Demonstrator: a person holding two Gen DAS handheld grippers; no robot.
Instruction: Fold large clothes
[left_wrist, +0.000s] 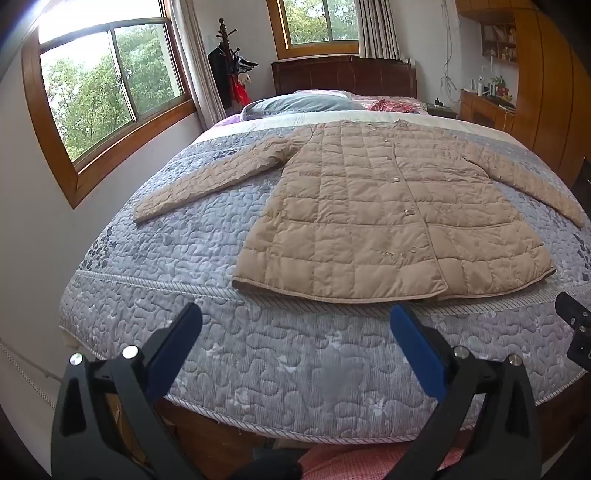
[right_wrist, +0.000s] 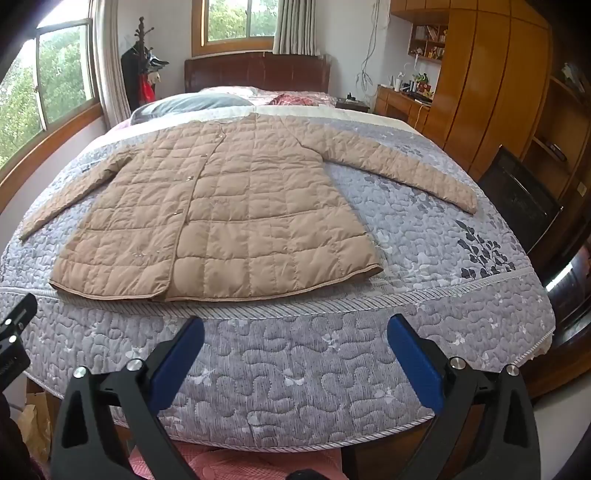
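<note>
Folding has not started: the coat (left_wrist: 388, 218) lies flat and buttoned on the bed (left_wrist: 258, 350), hem near the foot edge, both sleeves spread. Your left gripper (left_wrist: 295, 332) and right gripper (right_wrist: 295, 339) hang wide open, empty, short of the hem. Every fold is left. Only the left view shows the left cuff whole; the right adds the wardrobe (right_wrist: 491, 85).

**Black frames, blue pads**

Left tool (left_wrist: 295, 321): matte black angular fingers (left_wrist: 173, 354) faced with blue pads, silver round screw heads at pivots. Right tool (right_wrist: 295, 328): same black build, blue-faced fingers (right_wrist: 413, 358), silver screws.
</note>
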